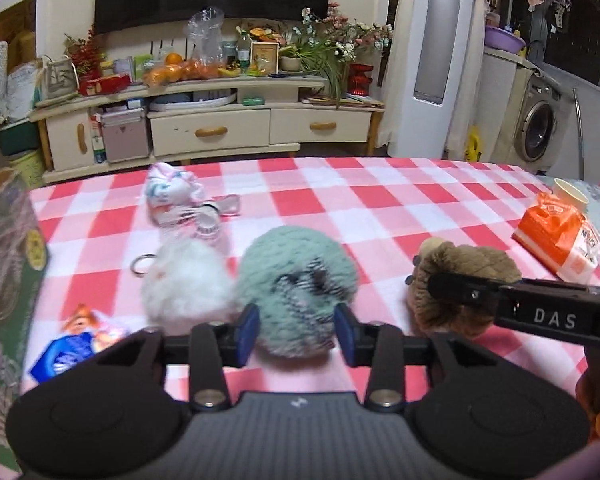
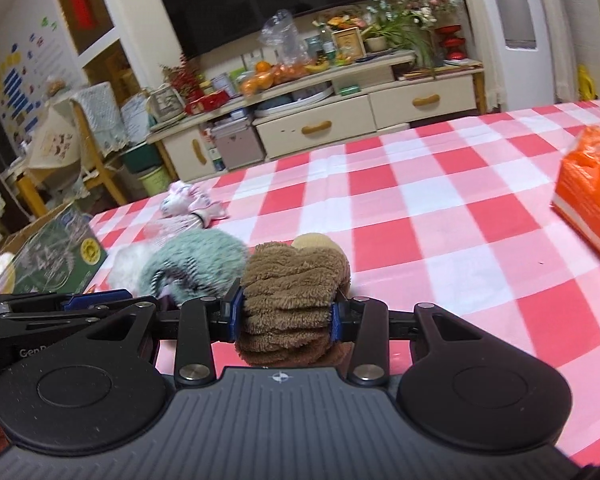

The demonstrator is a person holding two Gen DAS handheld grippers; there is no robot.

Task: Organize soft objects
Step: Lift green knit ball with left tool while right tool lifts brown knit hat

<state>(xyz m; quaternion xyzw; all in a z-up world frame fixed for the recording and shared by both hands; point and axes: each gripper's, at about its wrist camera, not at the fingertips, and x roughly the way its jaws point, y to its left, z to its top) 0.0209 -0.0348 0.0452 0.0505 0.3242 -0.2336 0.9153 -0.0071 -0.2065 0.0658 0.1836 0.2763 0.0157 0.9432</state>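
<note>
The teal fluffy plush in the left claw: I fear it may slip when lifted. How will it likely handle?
The teal fluffy plush looks soft: it bulges past the blue pads of the left claw, so it probably squashes. Its long fur may slide a little. It seems light, likely to sag rather than drop.

Gripped teal pompom [image 1: 296, 276], brown plush [image 2: 290, 300]

Black left gripper [image 1: 296, 334], blue pads [image 1: 247, 334], silver screws, ribbed grey housing.
</note>
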